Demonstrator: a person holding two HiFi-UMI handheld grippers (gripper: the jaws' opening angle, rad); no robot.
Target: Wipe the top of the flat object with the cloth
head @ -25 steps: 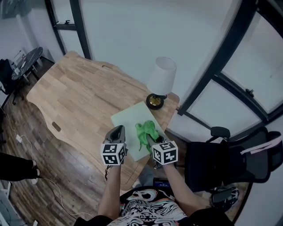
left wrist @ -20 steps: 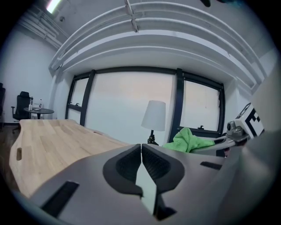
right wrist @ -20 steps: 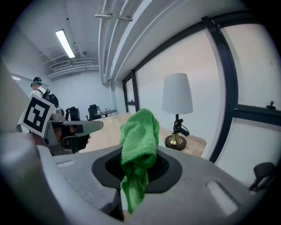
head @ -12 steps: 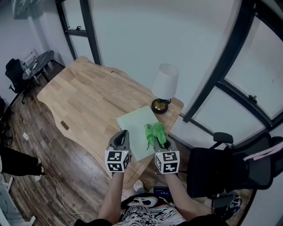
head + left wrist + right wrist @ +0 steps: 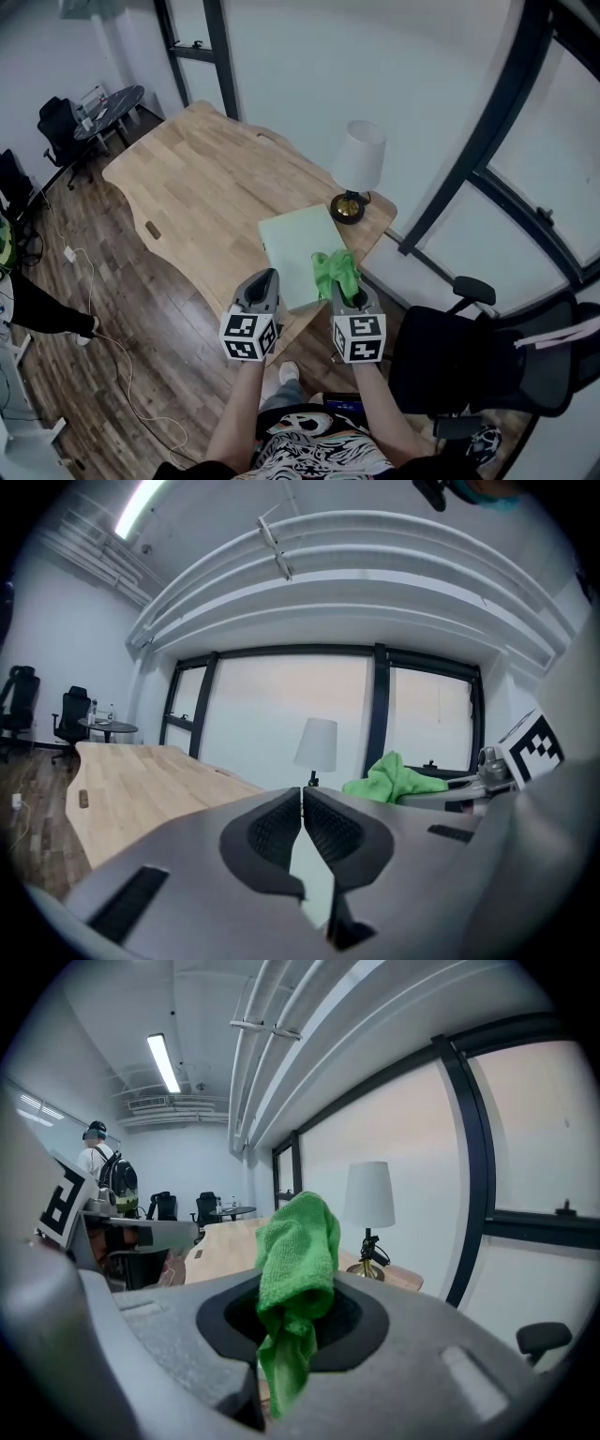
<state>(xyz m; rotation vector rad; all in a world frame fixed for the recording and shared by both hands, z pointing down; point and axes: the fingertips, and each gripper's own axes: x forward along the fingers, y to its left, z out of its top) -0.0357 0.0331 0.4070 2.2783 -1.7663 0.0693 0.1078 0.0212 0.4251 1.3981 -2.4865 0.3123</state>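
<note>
A pale green flat mat [image 5: 296, 246] lies on the near right corner of the wooden table [image 5: 197, 178]. My right gripper [image 5: 345, 286] is shut on a bright green cloth [image 5: 336, 271], which bunches up between its jaws [image 5: 298, 1260] and hangs above the mat's near edge. My left gripper [image 5: 266, 279] is shut with nothing in it, its pads [image 5: 302, 829] pressed together. It hovers beside the right one, above the table's near edge. The cloth [image 5: 392, 778] also shows at the right of the left gripper view.
A table lamp with a white shade [image 5: 361, 157] and a brass base [image 5: 347, 208] stands just beyond the mat. A black office chair [image 5: 469, 352] is at the right. A round side table [image 5: 111, 101] and chairs stand far left. A person [image 5: 101, 1174] stands far off.
Both grippers have risen and drawn back toward me. The green cloth came up off the mat in the right gripper, and the mat now lies bare.
</note>
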